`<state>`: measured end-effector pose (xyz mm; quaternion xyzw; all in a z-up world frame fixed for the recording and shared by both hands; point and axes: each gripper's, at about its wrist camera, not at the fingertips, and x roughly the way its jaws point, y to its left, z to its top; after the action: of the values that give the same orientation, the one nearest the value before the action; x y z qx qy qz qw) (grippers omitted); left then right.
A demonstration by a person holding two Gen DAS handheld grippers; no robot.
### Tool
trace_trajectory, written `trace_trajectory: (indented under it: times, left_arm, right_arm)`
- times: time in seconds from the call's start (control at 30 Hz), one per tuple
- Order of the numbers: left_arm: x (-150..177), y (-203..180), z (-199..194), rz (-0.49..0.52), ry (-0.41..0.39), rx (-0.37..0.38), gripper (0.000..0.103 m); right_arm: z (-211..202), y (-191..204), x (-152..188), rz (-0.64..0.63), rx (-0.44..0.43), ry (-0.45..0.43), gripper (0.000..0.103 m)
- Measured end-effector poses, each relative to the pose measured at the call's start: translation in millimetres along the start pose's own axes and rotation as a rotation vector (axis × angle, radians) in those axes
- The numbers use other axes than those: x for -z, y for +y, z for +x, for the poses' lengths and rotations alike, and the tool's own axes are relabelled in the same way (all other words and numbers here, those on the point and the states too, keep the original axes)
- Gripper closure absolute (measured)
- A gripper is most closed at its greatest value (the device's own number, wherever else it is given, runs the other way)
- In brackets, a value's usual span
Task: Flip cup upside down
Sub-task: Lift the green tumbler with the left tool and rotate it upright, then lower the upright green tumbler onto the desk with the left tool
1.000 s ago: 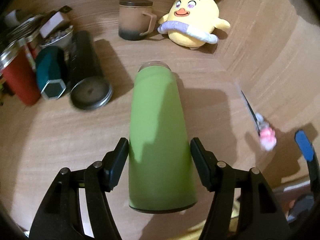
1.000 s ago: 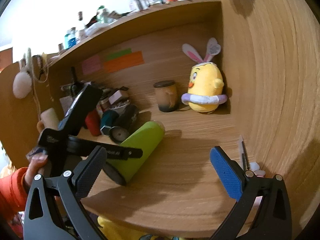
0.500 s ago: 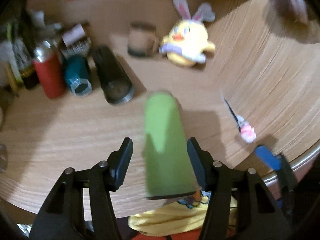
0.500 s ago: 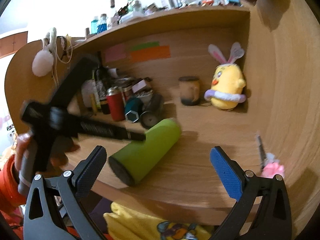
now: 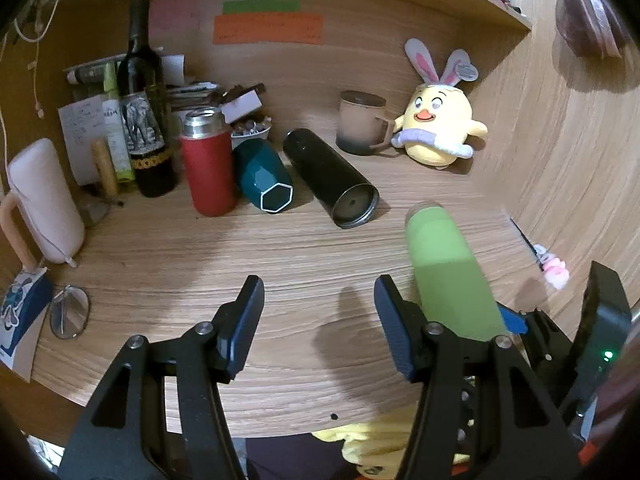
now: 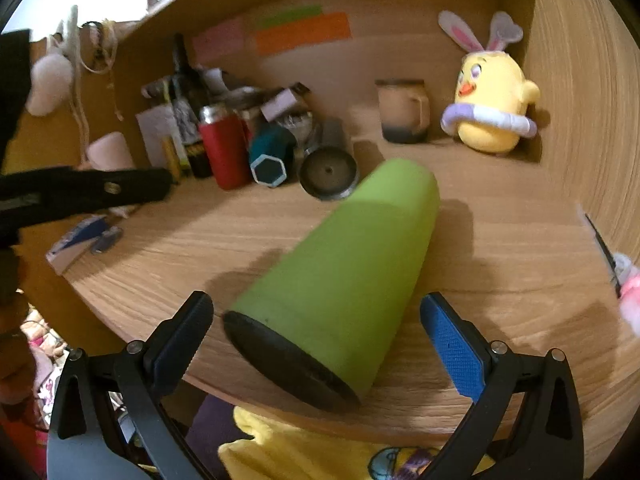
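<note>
A green cup (image 6: 344,272) lies on its side on the wooden desk (image 5: 240,256), its dark base toward the front edge and its far end pointing to the back. It also shows in the left wrist view (image 5: 448,272). My right gripper (image 6: 316,328) is open, its fingers on either side of the cup's base end, not touching. My left gripper (image 5: 318,314) is open and empty, to the left of the cup.
At the back stand a red flask (image 5: 208,168), a wine bottle (image 5: 144,100), a tan mug (image 5: 360,122) and a yellow chick toy (image 5: 438,124). A teal cup (image 5: 264,178) and a black flask (image 5: 332,178) lie on their sides. Glasses (image 5: 70,312) lie at left, a pink-tipped pen (image 5: 548,264) at right.
My left gripper has let go of the green cup and moved left and back. My right gripper has moved forward around the cup's base end.
</note>
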<state>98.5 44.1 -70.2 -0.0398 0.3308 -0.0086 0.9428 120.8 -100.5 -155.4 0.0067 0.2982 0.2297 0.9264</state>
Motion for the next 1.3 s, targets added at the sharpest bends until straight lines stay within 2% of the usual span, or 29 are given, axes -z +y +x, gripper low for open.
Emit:
trace_trajectory:
  times: [0.07, 0.1, 0.27, 0.47, 0.63, 0.8, 0.97, 1.3]
  left_arm:
    - [3, -4, 0, 0.023, -0.016, -0.009, 0.046]
    - [5, -7, 0, 0.036, -0.026, -0.012, 0.046]
    - [9, -23, -3, 0.091, -0.061, 0.006, 0.046]
    - [8, -37, -13, 0.119, -0.096, 0.053, 0.046]
    - [8, -46, -22, 0.126, -0.118, 0.076, 0.046]
    - [6, -52, -36, 0.141, -0.150, 0.110, 0.046]
    - [-4, -59, -52, 0.154, -0.178, 0.189, 0.046]
    - [-48, -66, -52, 0.189, -0.158, 0.321, 0.046]
  right_arm:
    - [0, -2, 4, 0.002, 0.021, -0.013, 0.005]
    - [-1, -2, 6, 0.000, 0.026, -0.022, 0.014]
    - [-11, 0, 14, -0.045, 0.066, -0.069, 0.022]
    - [-26, -4, 20, -0.123, 0.115, -0.061, 0.034]
    - [-40, -14, 18, -0.103, 0.065, -0.040, 0.036]
    - [-64, -15, 2, -0.080, 0.021, -0.109, 0.038]
    - [-83, -13, -21, -0.061, -0.010, -0.189, 0.040]
    - [-87, -4, -63, -0.082, -0.062, -0.270, 0.040]
